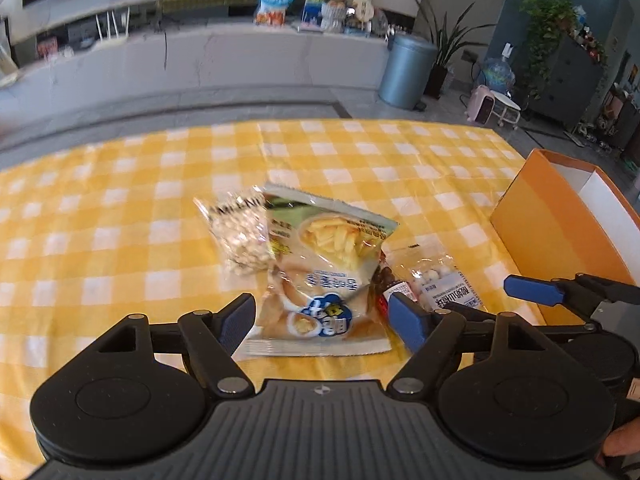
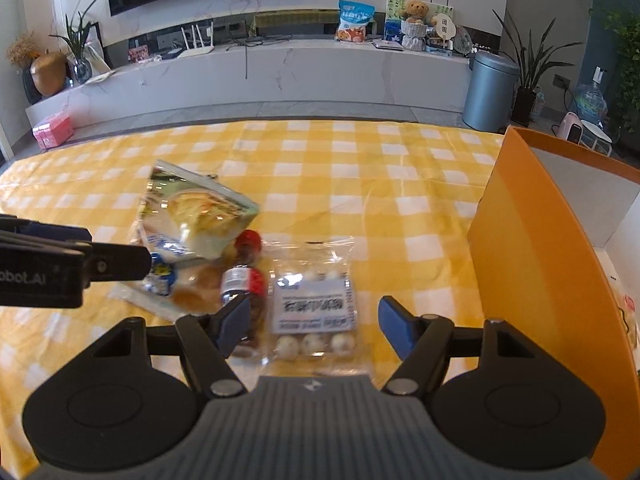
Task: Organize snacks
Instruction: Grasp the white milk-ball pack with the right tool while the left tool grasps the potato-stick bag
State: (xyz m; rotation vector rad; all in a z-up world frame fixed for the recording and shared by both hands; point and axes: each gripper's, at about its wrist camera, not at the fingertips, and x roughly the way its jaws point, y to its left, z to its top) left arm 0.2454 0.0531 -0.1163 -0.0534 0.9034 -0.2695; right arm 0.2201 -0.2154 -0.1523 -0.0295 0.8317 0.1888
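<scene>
A fries snack bag (image 1: 324,276) lies on the yellow checked tablecloth (image 1: 120,216), with a clear bag of white puffs (image 1: 240,232) at its left. To its right lie a small dark bottle with a red cap (image 2: 244,280) and a clear pack of white balls (image 2: 314,304). My left gripper (image 1: 324,320) is open, its jaws on either side of the near end of the fries bag. My right gripper (image 2: 312,326) is open over the near end of the ball pack. The right gripper also shows at the right of the left wrist view (image 1: 560,292).
An open orange box (image 2: 532,248) with a white inside stands at the table's right edge. Beyond the table are a marble TV bench (image 2: 280,68), a grey bin (image 2: 490,88) and potted plants. The left gripper's arm (image 2: 60,268) reaches in from the left of the right wrist view.
</scene>
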